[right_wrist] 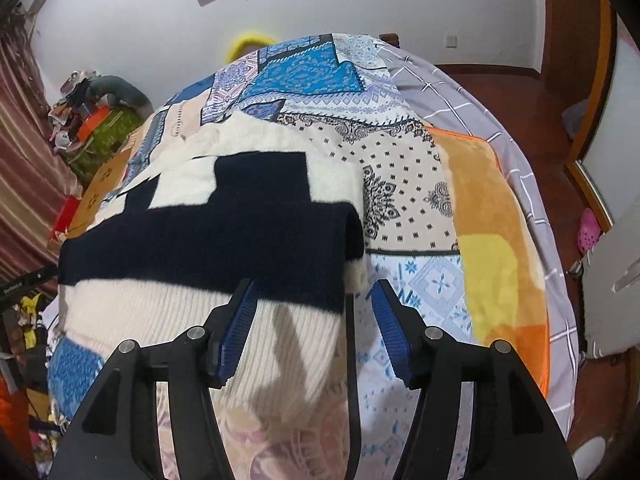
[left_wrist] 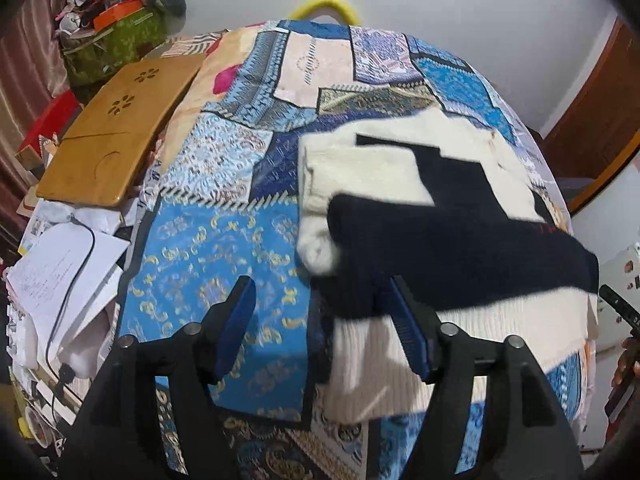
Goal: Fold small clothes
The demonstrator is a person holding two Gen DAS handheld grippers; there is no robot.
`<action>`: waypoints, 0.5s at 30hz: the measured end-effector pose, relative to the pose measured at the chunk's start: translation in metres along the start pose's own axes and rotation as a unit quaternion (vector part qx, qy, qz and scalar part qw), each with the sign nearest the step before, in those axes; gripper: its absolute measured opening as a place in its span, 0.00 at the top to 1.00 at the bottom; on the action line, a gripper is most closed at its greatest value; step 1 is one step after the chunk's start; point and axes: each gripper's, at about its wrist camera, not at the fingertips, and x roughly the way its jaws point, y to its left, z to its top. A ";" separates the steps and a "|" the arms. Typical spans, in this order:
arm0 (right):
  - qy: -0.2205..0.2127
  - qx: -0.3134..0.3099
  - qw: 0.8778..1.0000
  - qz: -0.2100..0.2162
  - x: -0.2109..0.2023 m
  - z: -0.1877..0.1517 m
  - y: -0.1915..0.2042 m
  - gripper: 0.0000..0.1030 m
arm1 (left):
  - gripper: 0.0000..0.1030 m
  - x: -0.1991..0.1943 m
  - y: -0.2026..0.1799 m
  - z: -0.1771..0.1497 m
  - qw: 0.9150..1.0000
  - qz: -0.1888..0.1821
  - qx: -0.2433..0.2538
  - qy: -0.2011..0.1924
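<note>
A cream and navy knit sweater [left_wrist: 440, 208] lies on the patchwork bedspread [left_wrist: 224, 240], with a navy band folded across its middle. It also shows in the right wrist view [right_wrist: 224, 232]. My left gripper [left_wrist: 320, 308] is open and hovers over the sweater's left edge, holding nothing. My right gripper [right_wrist: 314, 308] is open above the sweater's right edge, with the cream ribbed hem under its left finger. Part of the other gripper [left_wrist: 620, 304] shows at the right edge of the left wrist view.
A wooden lap tray [left_wrist: 116, 132] and loose papers [left_wrist: 60, 272] lie left of the bed, with a cluttered green box [left_wrist: 116, 40] behind. An orange and yellow blanket [right_wrist: 492, 240] and grey checked sheet [right_wrist: 460, 92] lie to the right. A wooden door [right_wrist: 576, 60] stands beyond.
</note>
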 end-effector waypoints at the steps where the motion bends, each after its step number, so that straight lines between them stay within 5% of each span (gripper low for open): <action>1: 0.002 0.000 1.000 0.001 0.000 -0.003 0.001 0.46 | 0.33 0.000 -0.001 -0.004 1.000 -0.002 0.002 0.003; 13: 0.031 0.005 0.999 0.021 0.008 -0.038 0.002 0.46 | 0.32 0.017 -0.003 -0.044 0.998 -0.031 -0.017 0.059; 15: 0.032 0.004 0.999 0.026 0.009 -0.040 0.004 0.53 | 0.32 0.018 -0.004 -0.046 0.997 -0.035 -0.019 0.062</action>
